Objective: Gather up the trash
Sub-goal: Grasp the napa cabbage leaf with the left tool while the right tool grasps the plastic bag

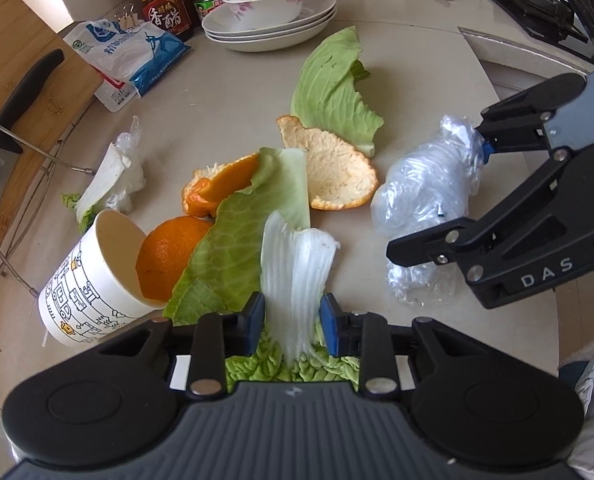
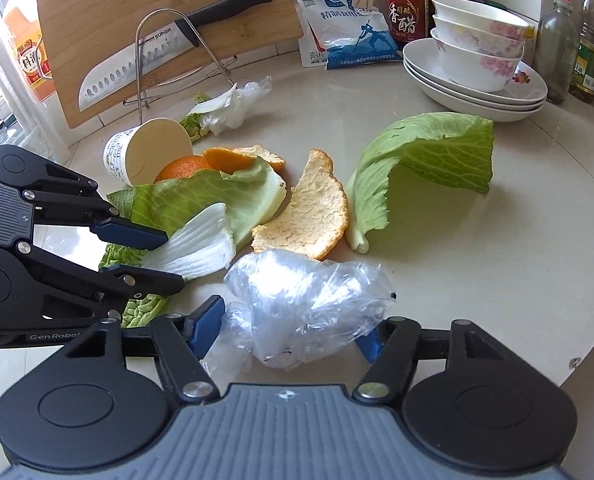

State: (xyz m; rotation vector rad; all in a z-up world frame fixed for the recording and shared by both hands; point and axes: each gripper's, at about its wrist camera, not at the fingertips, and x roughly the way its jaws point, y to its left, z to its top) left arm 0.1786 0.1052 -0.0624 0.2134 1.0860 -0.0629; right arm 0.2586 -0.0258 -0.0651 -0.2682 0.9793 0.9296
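Observation:
Trash lies on the pale countertop: a napa cabbage stalk (image 1: 297, 256), green cabbage leaves (image 1: 333, 92), orange peels (image 1: 337, 168), a tipped paper cup (image 1: 85, 284) and a crumpled clear plastic bag (image 1: 429, 188). My left gripper (image 1: 293, 324) is shut on the napa cabbage stalk (image 2: 201, 244); it also shows in the right wrist view (image 2: 165, 256). My right gripper (image 2: 293, 332) has its jaws wide around the plastic bag (image 2: 305, 300), touching its sides; it also shows in the left wrist view (image 1: 437, 196).
Stacked bowls on plates (image 1: 273, 12) stand at the back with a vinegar bottle (image 1: 161, 0) and a salt bag (image 1: 133, 56). A cutting board with a knife (image 2: 169, 48) leans on a wire rack. More plastic and cabbage scraps (image 2: 225, 108) lie near it.

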